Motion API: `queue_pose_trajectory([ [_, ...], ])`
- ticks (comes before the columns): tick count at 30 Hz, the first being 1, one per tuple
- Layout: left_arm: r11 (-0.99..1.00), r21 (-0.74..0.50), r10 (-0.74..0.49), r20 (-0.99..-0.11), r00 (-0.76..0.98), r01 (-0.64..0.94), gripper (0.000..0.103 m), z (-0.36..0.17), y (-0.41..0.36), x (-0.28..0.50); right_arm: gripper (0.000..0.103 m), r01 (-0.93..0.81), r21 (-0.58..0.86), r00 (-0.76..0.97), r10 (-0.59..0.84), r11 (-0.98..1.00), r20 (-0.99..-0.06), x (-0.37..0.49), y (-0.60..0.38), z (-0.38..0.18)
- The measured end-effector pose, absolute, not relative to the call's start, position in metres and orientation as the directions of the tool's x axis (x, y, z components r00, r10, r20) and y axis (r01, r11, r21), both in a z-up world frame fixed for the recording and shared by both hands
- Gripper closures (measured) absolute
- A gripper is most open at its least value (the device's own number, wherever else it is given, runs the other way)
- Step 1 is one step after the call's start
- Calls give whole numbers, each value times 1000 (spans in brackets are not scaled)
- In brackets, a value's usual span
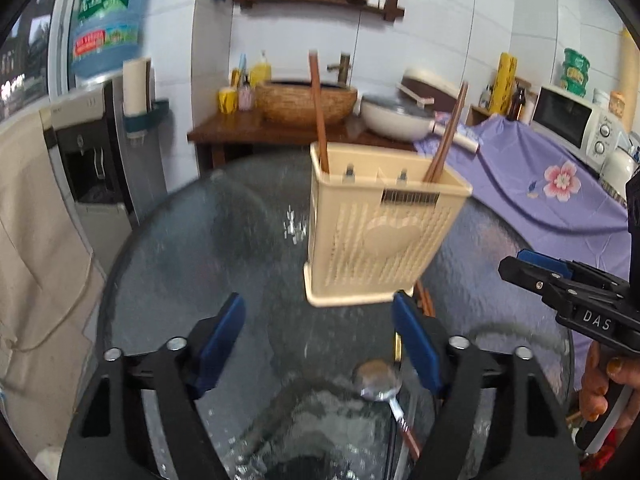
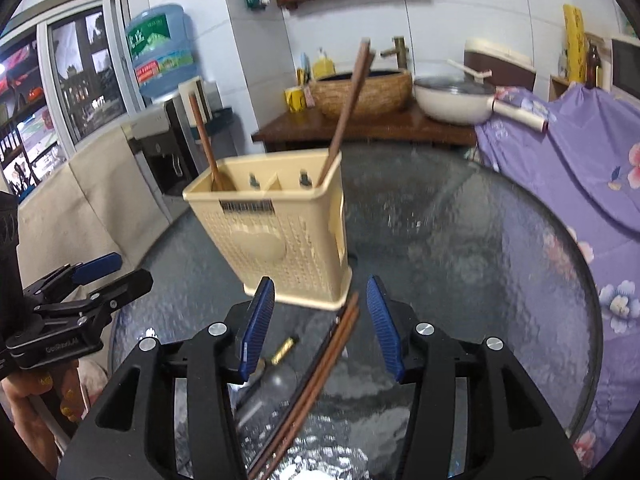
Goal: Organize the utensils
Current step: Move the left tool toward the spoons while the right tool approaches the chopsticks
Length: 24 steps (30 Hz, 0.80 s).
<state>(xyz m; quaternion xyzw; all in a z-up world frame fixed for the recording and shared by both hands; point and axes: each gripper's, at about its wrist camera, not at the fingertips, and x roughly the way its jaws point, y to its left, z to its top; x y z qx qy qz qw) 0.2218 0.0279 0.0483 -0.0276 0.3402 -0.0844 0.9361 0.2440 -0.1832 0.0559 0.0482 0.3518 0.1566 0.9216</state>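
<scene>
Both jaws spread, empty: left hand-held gripper (image 1: 320,344) over spoon (image 1: 378,380), right hand-held gripper (image 2: 320,324) straddling chopsticks (image 2: 320,376), bound for caddy (image 2: 280,232).

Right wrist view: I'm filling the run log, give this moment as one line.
left gripper open over spoon | right gripper open over chopsticks | holder upright on table

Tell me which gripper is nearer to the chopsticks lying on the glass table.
Right. The right gripper is open with the loose chopsticks lying between its fingers. The left gripper is open over the spoon, beside them.
</scene>
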Motion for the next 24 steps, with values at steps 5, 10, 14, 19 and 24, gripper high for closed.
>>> queue_pose_trajectory([
  [5, 975, -162, -224, -704, 675, 155, 51, 17, 26, 220, 55, -258, 201, 629, 322, 945, -707, 245, -175, 20],
  [10, 962, -198, -272, -745, 609, 188, 53, -6, 12, 213, 65, -235, 251, 542, 342, 939, -768, 248, -171, -15],
  [14, 957, -209, -288, -765, 576, 201, 53, -20, 1, 209, 66, -210, 285, 498, 353, 935, -792, 250, -171, -31],
  [19, 959, -200, -281, -779, 561, 202, 53, -28, -8, 207, 73, -186, 285, 476, 340, 940, -811, 256, -169, -41],
  [24, 962, -189, -267, -788, 554, 195, 54, -33, -11, 210, 77, -184, 235, 462, 295, 954, -836, 257, -160, -48],
])
